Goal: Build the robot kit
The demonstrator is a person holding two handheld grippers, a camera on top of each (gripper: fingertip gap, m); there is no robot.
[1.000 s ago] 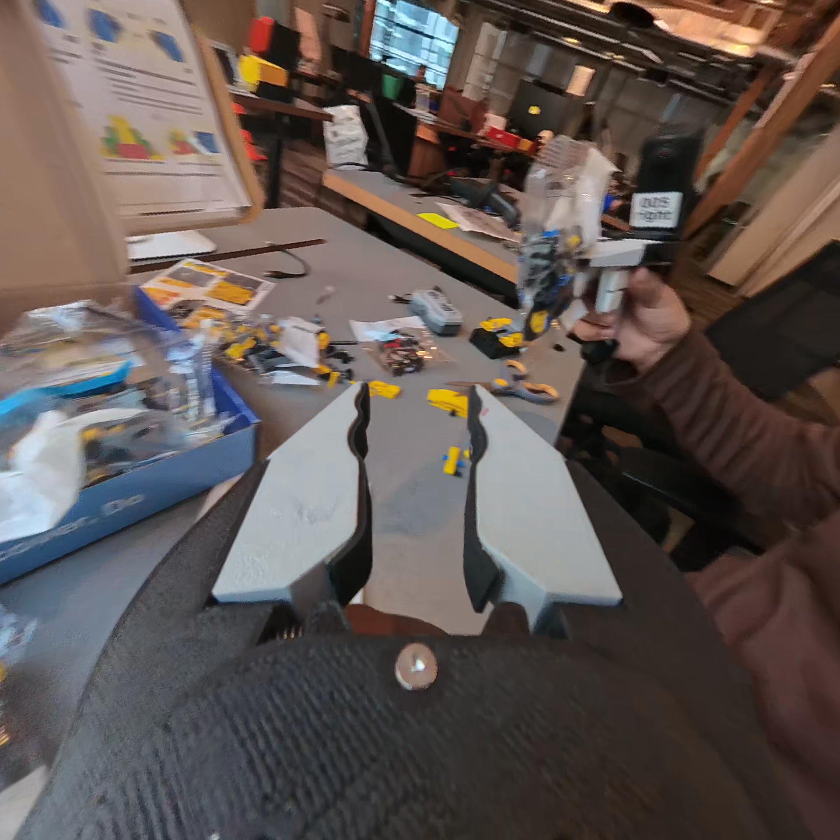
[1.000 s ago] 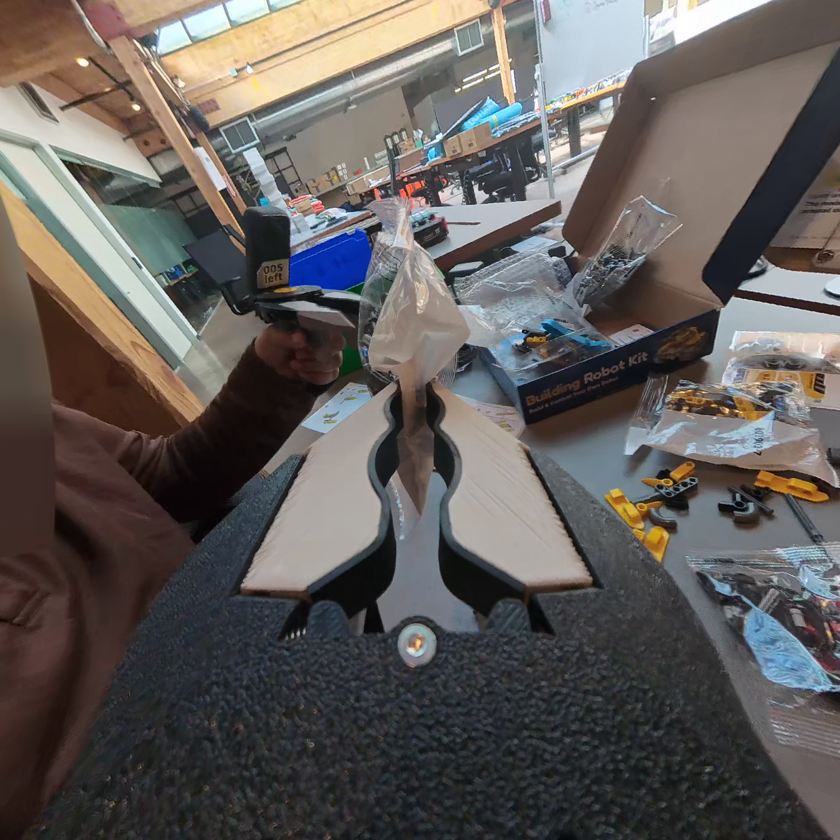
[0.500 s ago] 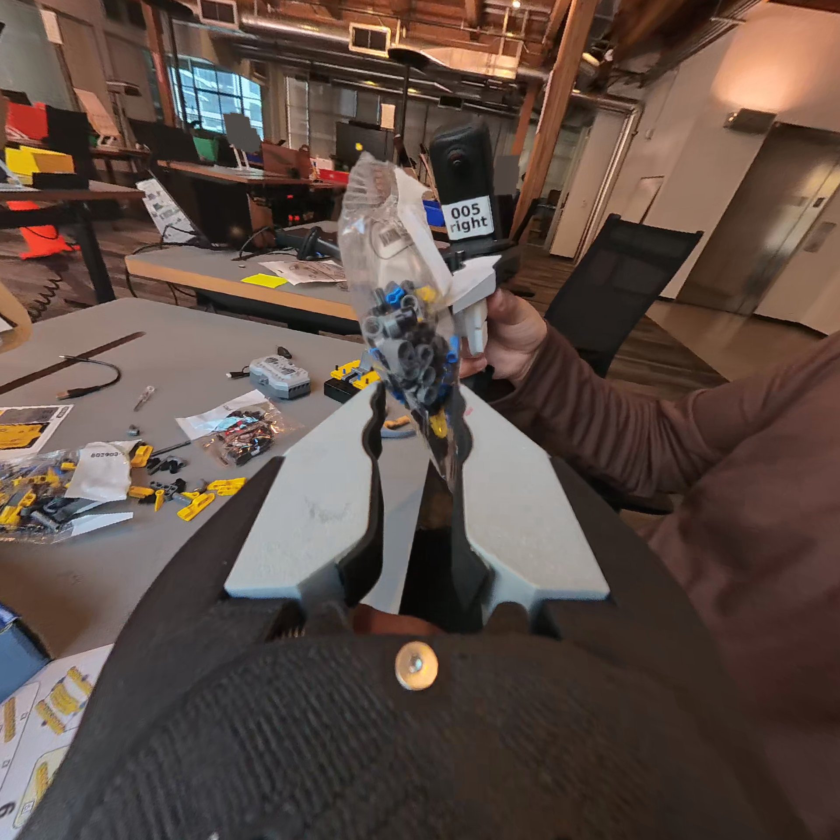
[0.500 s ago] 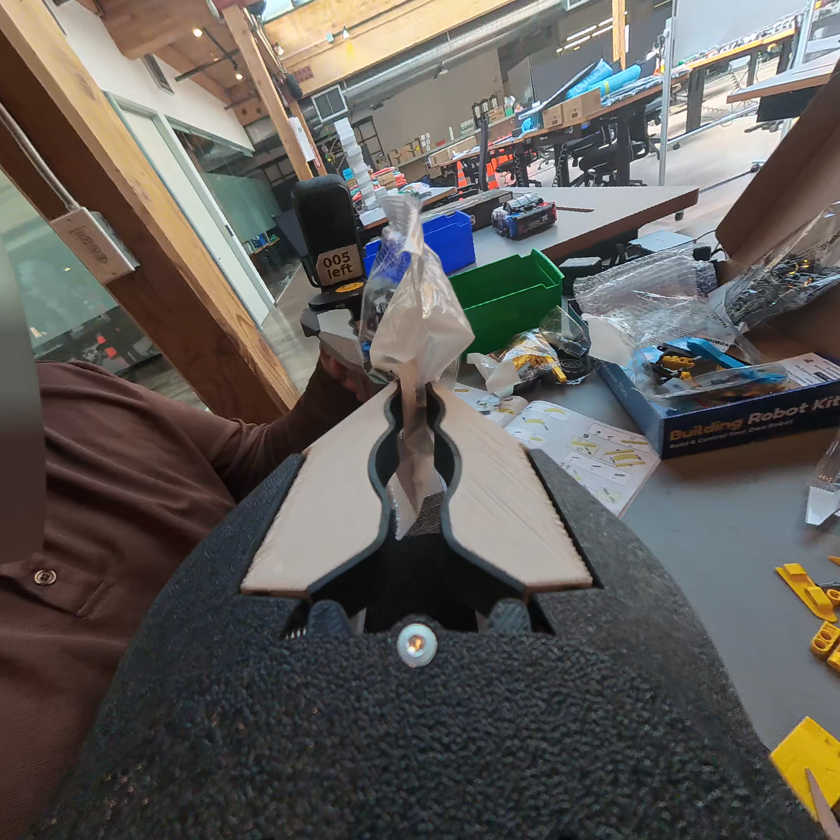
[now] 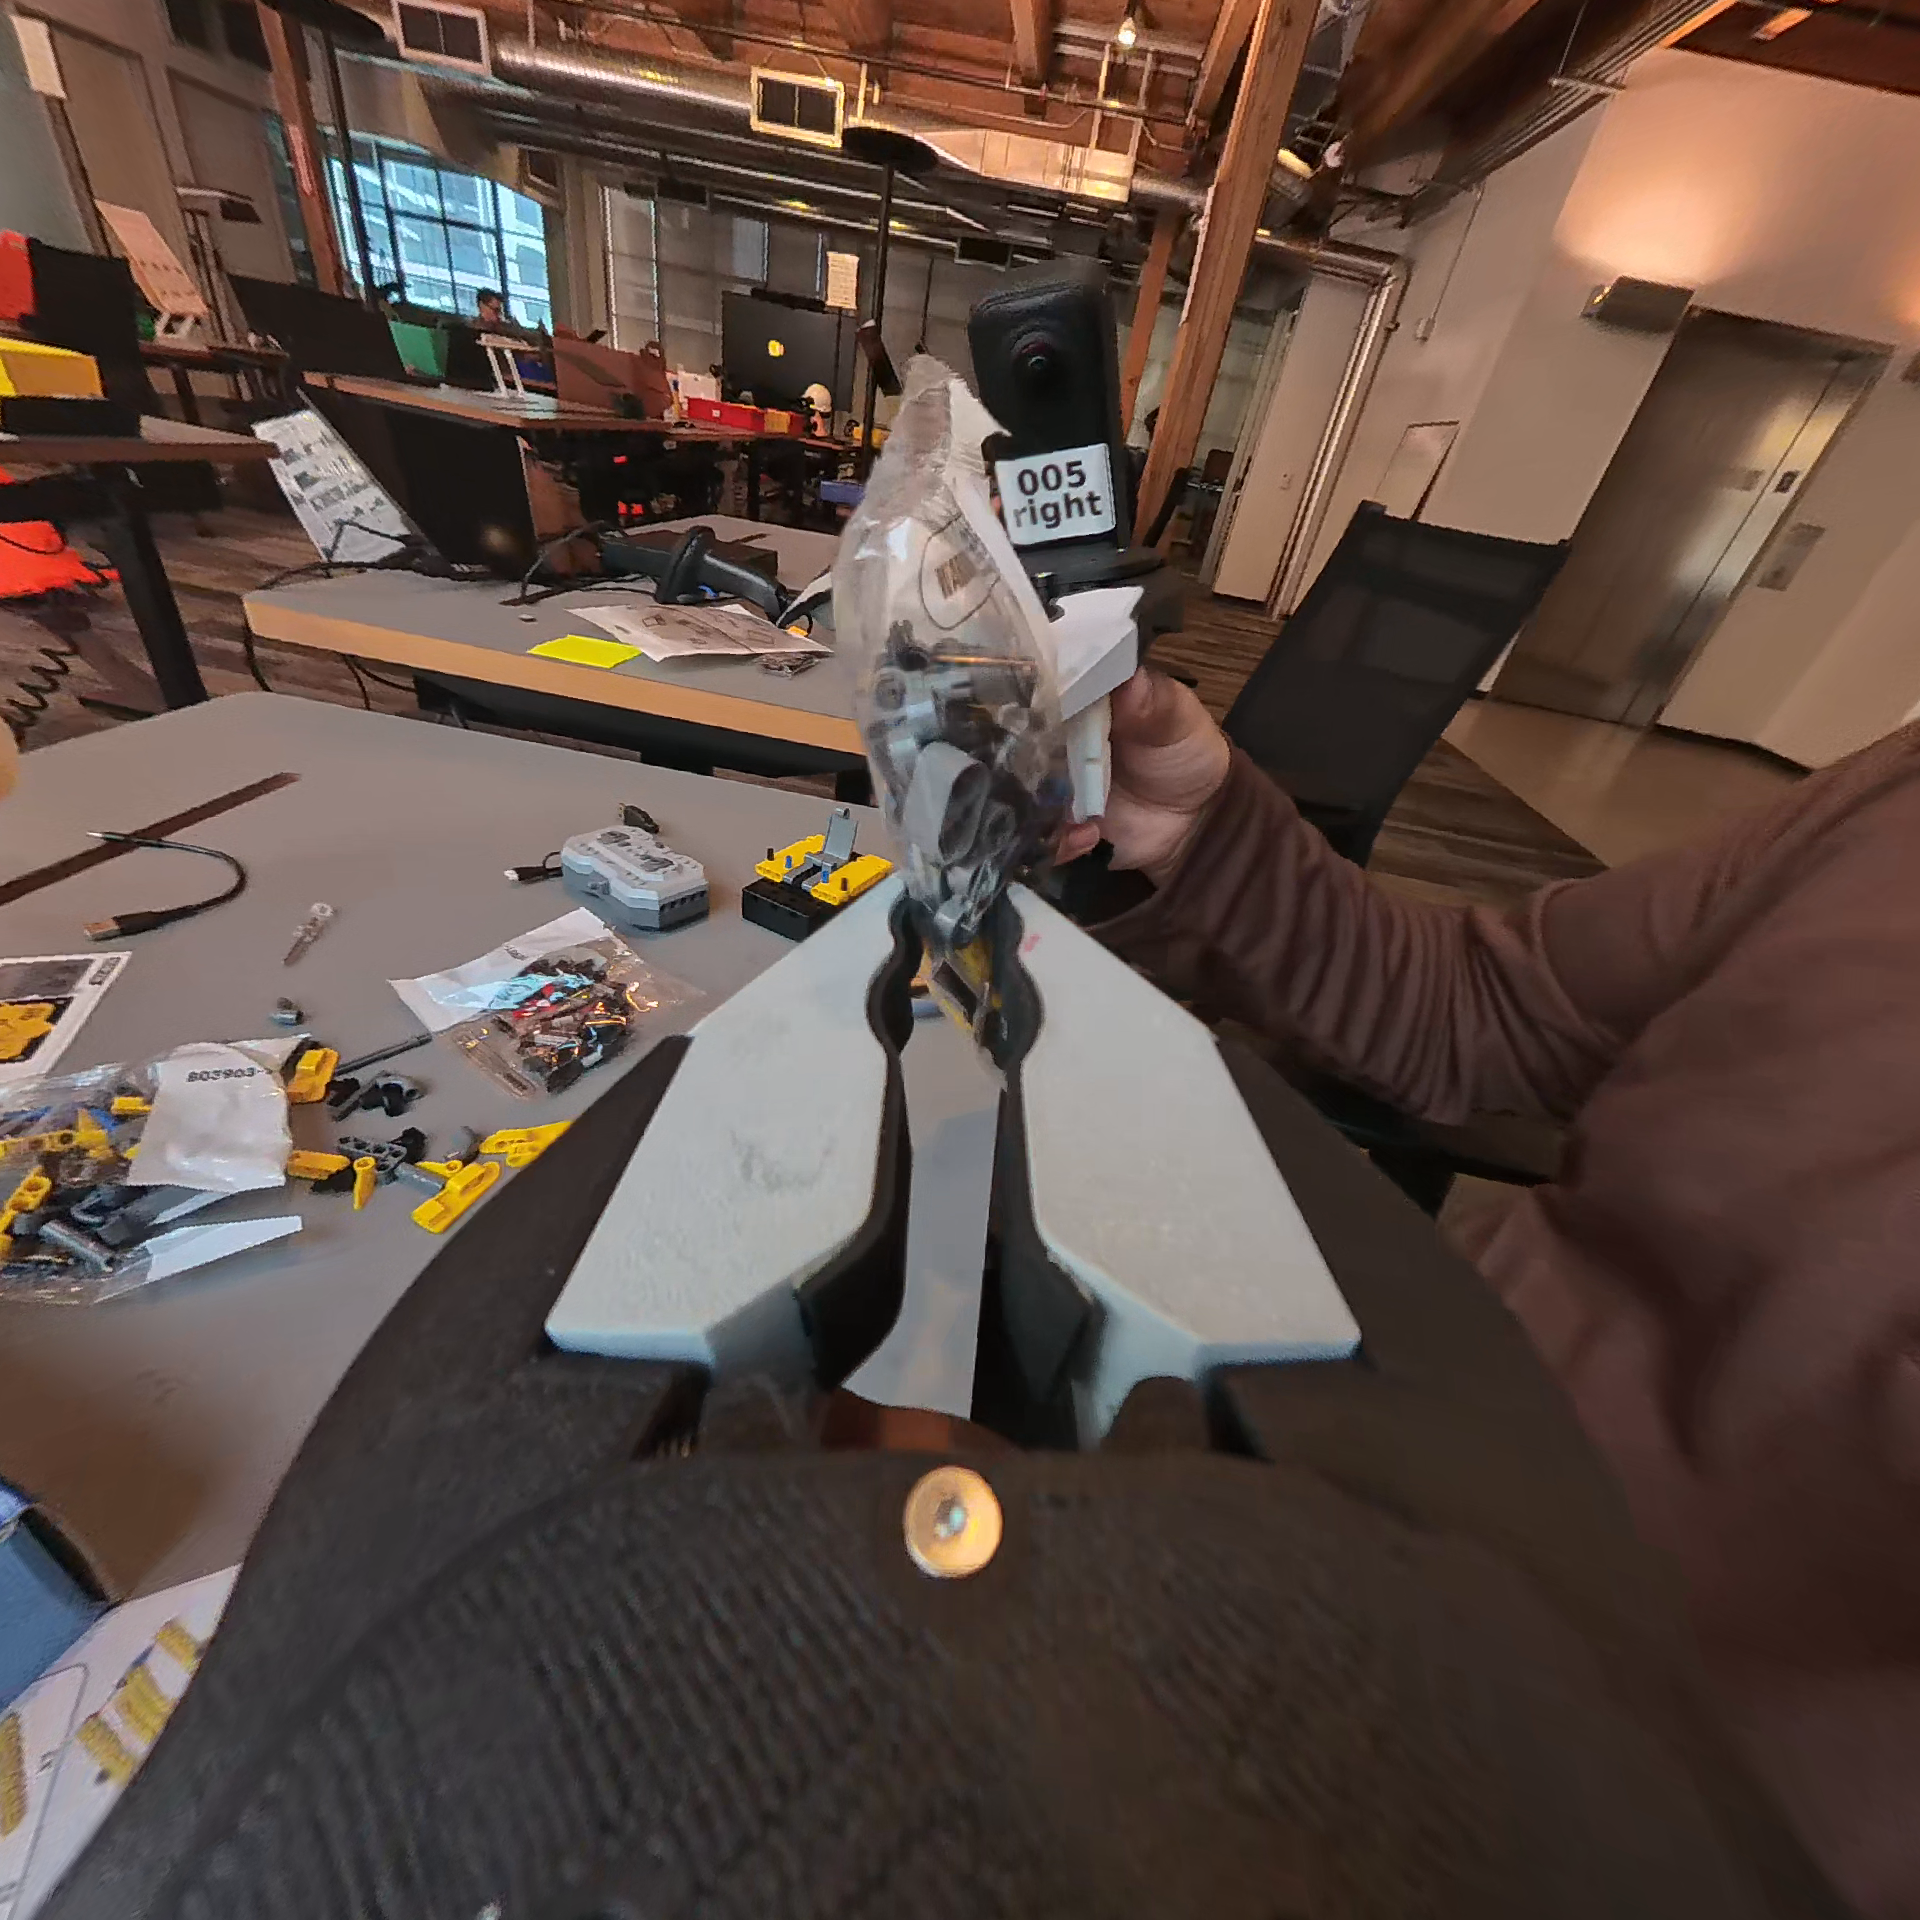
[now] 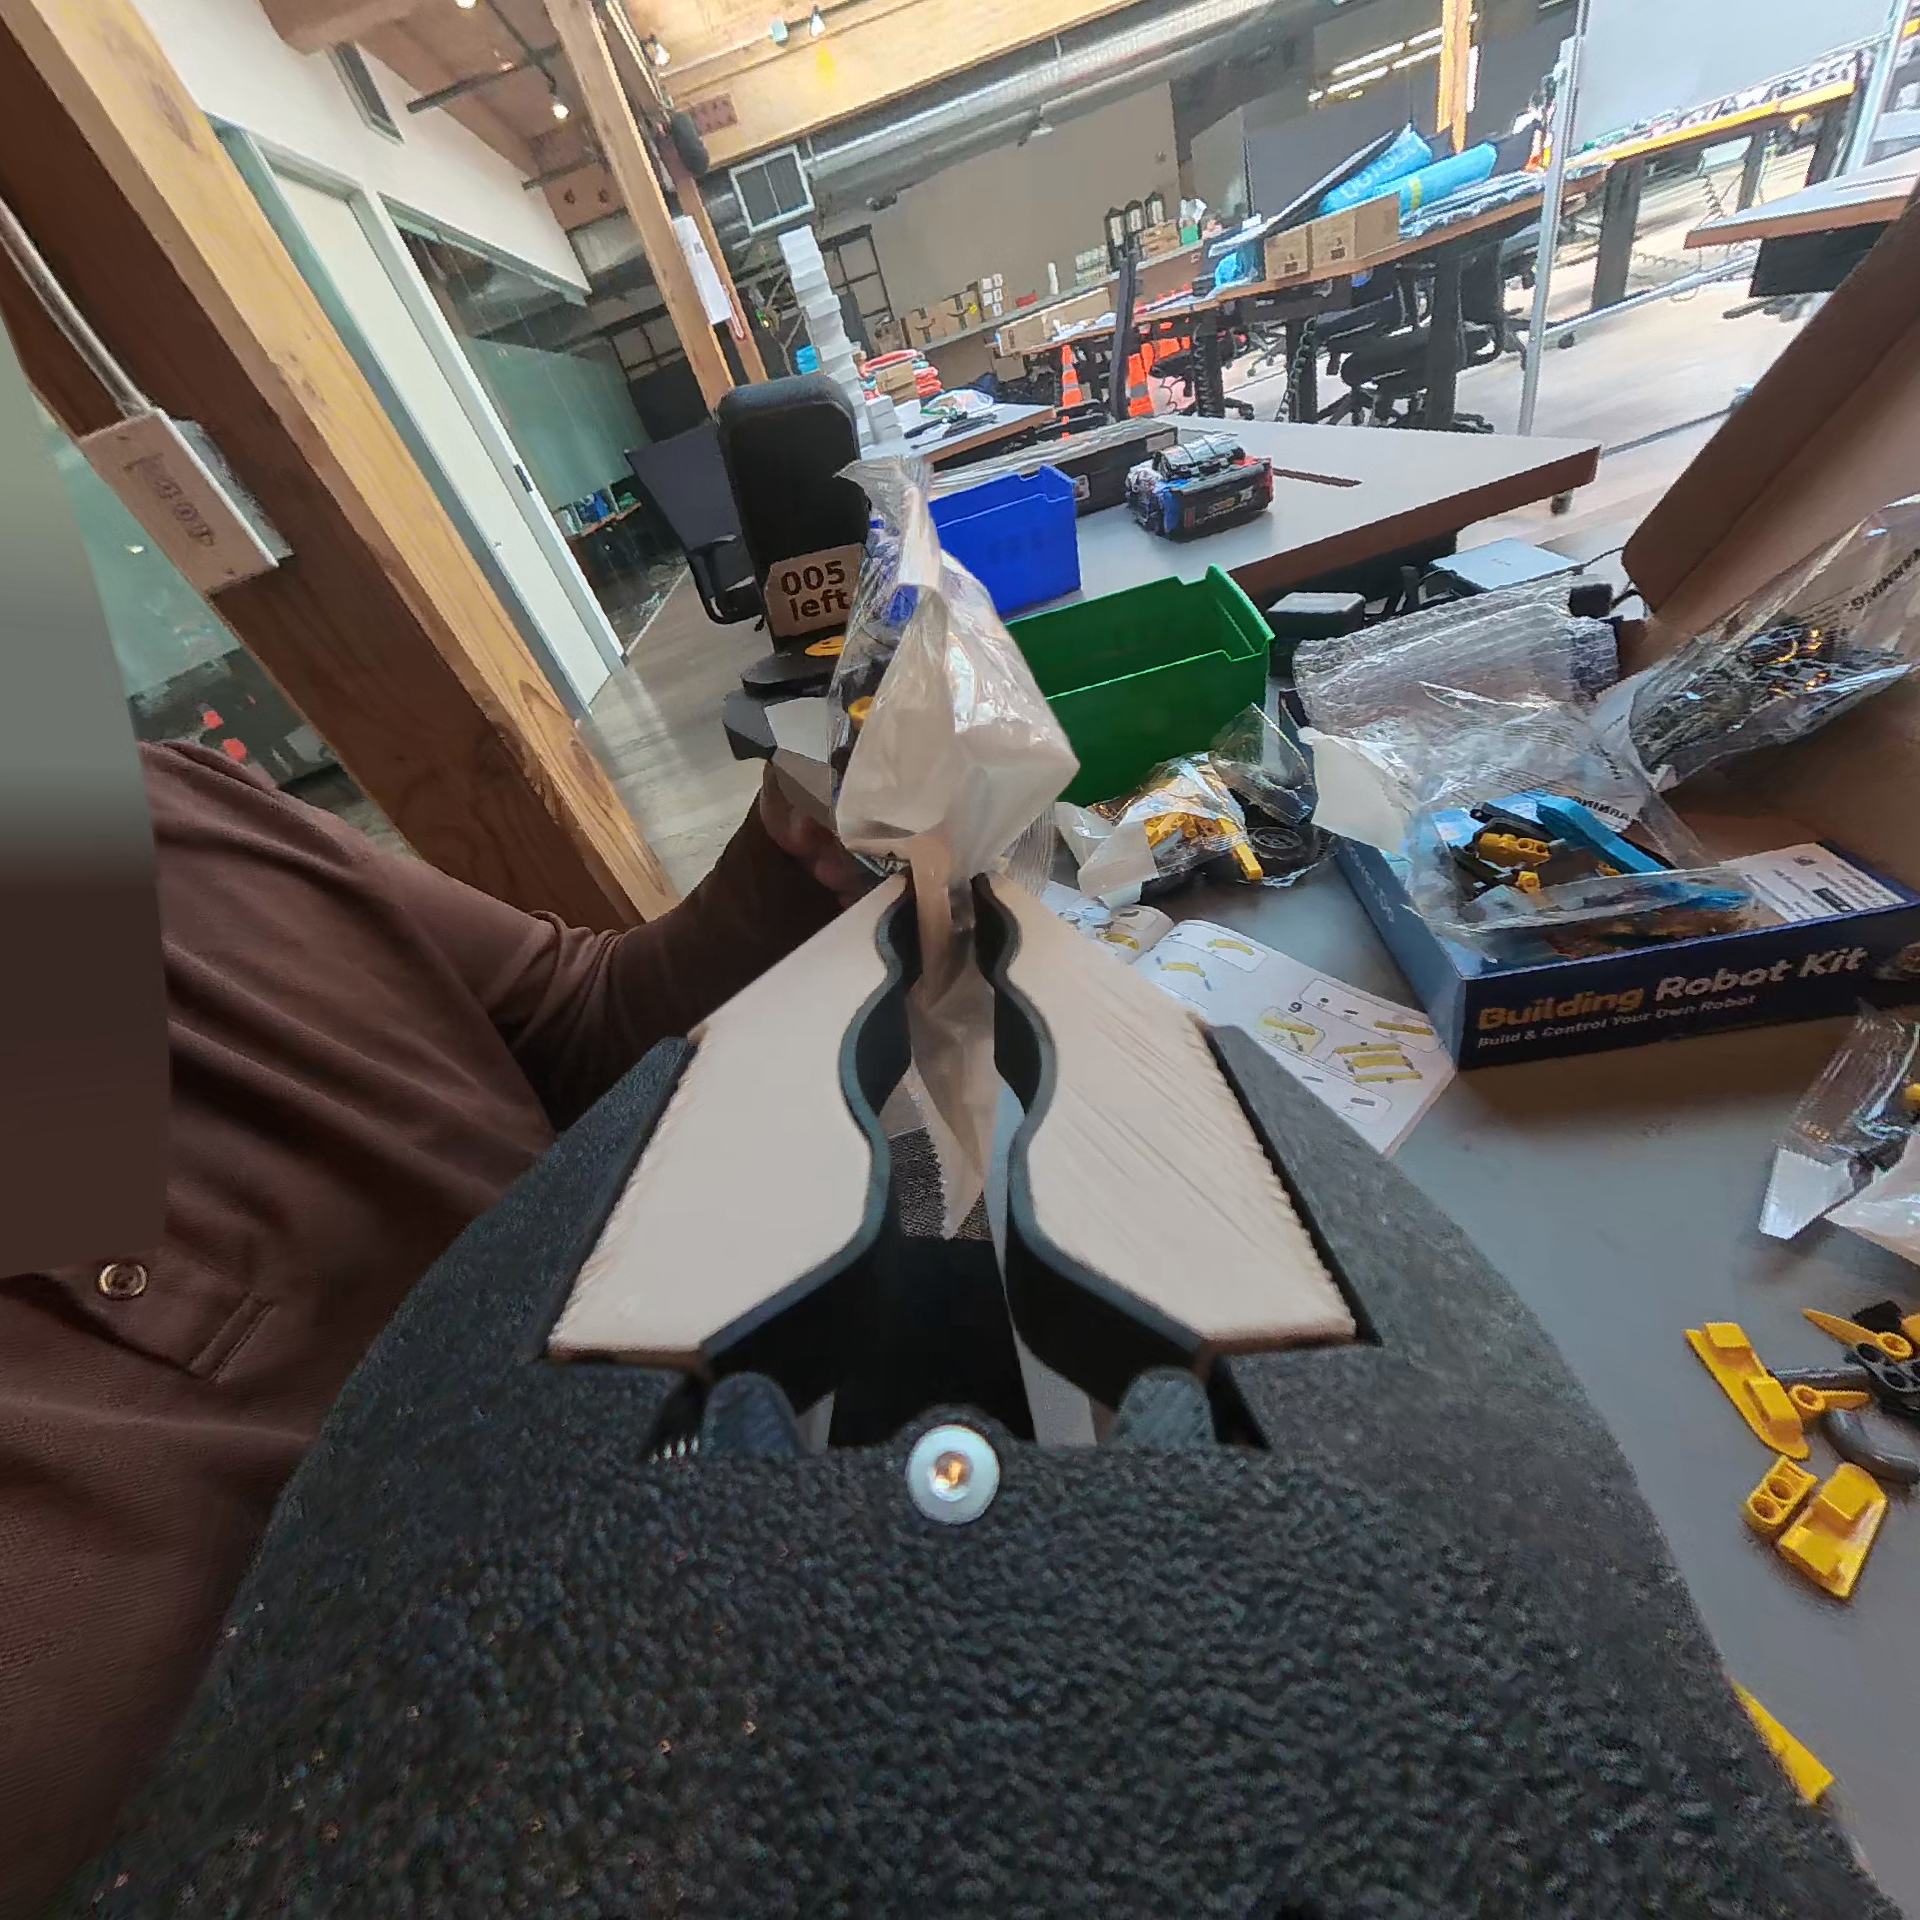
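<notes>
- Since a second ago the left gripper [image 5: 951, 987] has swung away from the grey table [image 5: 436, 790] and come up to the clear bag of small parts [image 5: 951, 727], its tips now narrowed about the bag's lower corner (whether they truly bite, I cannot tell).
- Risk, as I judge it: two opposed pulls could split the thin film and scatter pieces over the table.
- The right gripper [image 6: 943, 914] is pressed together on the bag's twisted neck, holding it aloft between both tools.

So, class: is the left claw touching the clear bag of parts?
Touching. The left wrist view shows the left claw closed on the bottom of the clear bag of parts.
</notes>
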